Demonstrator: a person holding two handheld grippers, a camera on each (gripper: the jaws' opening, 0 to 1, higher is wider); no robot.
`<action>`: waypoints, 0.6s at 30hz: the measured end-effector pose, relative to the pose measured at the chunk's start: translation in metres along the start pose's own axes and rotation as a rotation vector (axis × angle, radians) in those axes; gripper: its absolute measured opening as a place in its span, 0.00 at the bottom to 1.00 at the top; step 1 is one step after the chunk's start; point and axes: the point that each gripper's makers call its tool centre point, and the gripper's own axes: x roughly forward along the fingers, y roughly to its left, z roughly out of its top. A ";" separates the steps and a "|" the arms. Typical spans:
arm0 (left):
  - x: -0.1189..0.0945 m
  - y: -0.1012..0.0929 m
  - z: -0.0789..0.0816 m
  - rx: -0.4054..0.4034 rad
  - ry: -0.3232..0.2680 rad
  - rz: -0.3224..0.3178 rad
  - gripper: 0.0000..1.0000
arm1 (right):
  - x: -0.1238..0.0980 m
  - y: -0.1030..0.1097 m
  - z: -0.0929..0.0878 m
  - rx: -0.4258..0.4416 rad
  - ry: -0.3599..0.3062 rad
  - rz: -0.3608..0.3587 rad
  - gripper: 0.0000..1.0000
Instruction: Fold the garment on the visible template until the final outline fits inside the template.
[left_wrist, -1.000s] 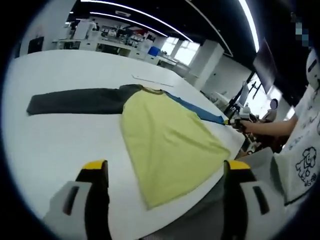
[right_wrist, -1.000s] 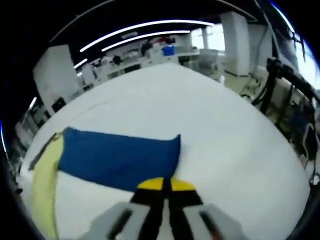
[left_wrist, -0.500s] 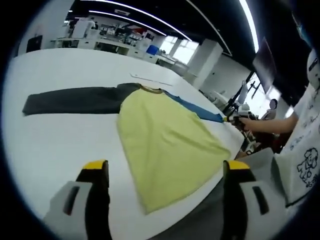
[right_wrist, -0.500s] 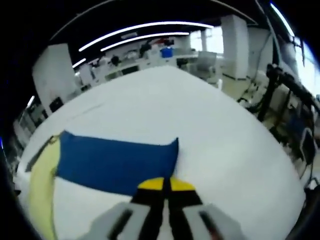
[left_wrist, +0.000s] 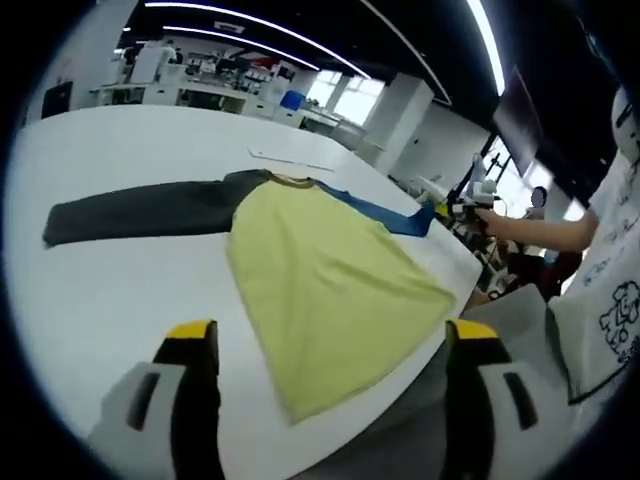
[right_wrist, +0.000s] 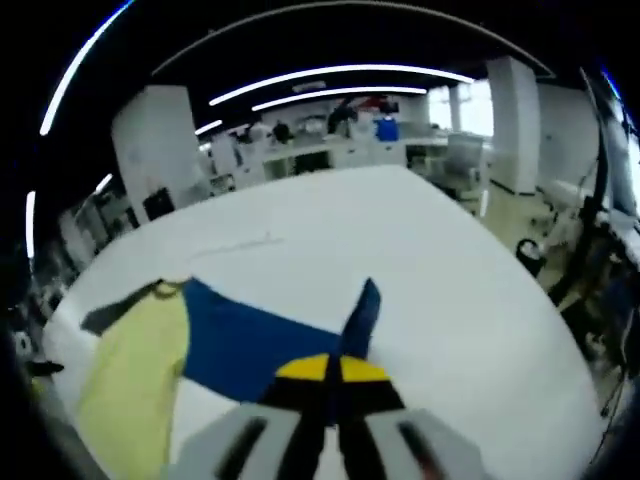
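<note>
White table (left_wrist: 110, 300) carries the garment (left_wrist: 320, 275) spread flat: yellow body in the middle, dark grey sleeve (left_wrist: 140, 208) out to one side, blue sleeve (right_wrist: 250, 335) to the other. Right gripper (right_wrist: 327, 368) has jaws closed on the blue sleeve's cuff end, lifted off the table w/ the cuff standing up (seen at the far edge in the left gripper view too). Left gripper (left_wrist: 330, 345) jaws wide apart, holding nothing, above the near hem.
</note>
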 end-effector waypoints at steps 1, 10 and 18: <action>-0.001 0.001 0.001 0.005 0.003 0.000 0.91 | 0.000 0.003 0.001 0.000 -0.001 0.003 0.00; -0.018 0.022 0.007 0.064 0.017 0.011 0.89 | 0.019 0.095 0.024 -0.014 -0.013 0.119 0.00; -0.025 0.040 0.006 0.046 -0.008 0.001 0.88 | 0.039 0.163 0.036 -0.043 -0.007 0.183 0.00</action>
